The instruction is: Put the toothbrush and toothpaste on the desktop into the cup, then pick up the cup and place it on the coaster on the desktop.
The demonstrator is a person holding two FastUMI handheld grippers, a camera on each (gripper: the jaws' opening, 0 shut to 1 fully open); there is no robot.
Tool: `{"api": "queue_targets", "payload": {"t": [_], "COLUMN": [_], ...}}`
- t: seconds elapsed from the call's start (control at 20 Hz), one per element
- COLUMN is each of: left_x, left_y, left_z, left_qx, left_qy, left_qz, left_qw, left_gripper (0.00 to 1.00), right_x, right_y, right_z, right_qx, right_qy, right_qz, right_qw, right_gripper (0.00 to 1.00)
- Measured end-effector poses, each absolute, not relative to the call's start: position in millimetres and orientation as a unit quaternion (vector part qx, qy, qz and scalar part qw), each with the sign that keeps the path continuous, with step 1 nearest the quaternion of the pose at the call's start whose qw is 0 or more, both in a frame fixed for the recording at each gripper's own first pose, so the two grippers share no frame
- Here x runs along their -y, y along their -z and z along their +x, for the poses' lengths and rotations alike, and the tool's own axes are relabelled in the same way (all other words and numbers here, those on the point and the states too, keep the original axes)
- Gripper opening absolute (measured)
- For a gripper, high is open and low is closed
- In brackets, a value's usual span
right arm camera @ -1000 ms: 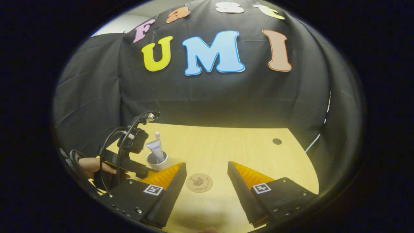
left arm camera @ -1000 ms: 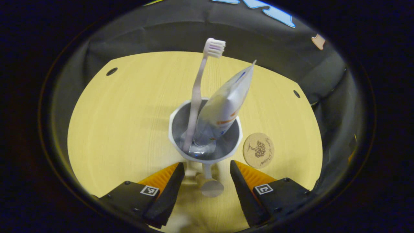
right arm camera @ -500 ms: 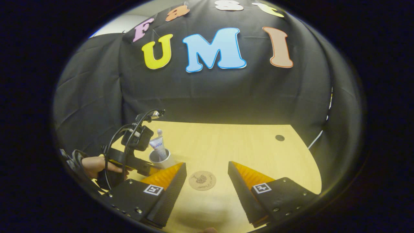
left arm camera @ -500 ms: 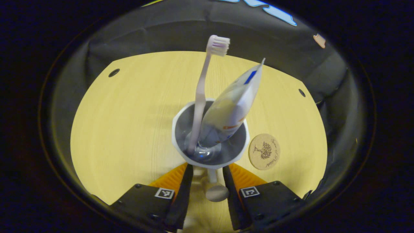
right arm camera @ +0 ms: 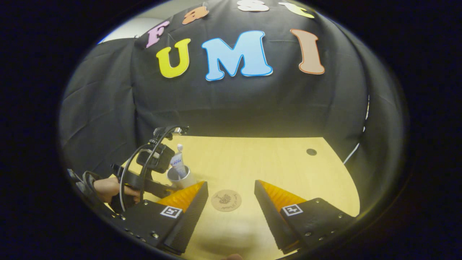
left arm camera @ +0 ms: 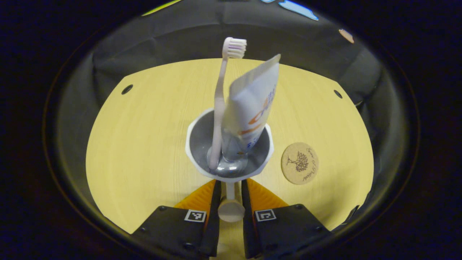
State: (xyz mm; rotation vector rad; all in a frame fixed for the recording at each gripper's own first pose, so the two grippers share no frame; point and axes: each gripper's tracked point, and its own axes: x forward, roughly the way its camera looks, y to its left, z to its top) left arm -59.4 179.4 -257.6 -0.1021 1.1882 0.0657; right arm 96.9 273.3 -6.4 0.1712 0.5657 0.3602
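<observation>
White cup (left arm camera: 229,144) holds toothbrush (left arm camera: 220,104) and toothpaste tube (left arm camera: 251,108), both upright. Left gripper (left arm camera: 230,196) clamped on cup handle (left arm camera: 231,207). Right gripper (right arm camera: 231,202) spread wide above cork coaster (right arm camera: 226,200).

Toothbrush (left arm camera: 219,108) and toothpaste (left arm camera: 251,108) upright in cup (left arm camera: 196,159), toothbrush left of toothpaste. Cup handle (left arm camera: 231,207) between left gripper (left arm camera: 230,206) fingers. Coaster (left arm camera: 299,163) on desktop (left arm camera: 144,126), just right of cup.

White cup (left arm camera: 199,164) with grey inside, pale pink toothbrush (left arm camera: 218,108), white toothpaste (left arm camera: 252,104) with orange print, tan coaster (left arm camera: 300,163) with tree drawing, yellow wood-grain desk (left arm camera: 144,137).
</observation>
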Motion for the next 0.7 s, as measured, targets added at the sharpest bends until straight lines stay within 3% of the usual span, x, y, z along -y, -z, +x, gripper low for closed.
{"api": "queue_targets", "payload": {"t": [0.7], "left_x": [-169], "left_y": [234], "left_z": [-62], "left_qx": [-0.536], "left_qy": [-0.012], "left_qz": [-0.048], "left_qw": [0.842], "left_gripper": [0.31], "right_x": [-266], "right_y": [3], "right_z": [92], "right_qx": [-0.273], "right_qy": [-0.163], "right_qz": [0.087], "right_qw": [0.944], "right_gripper": [0.85]}}
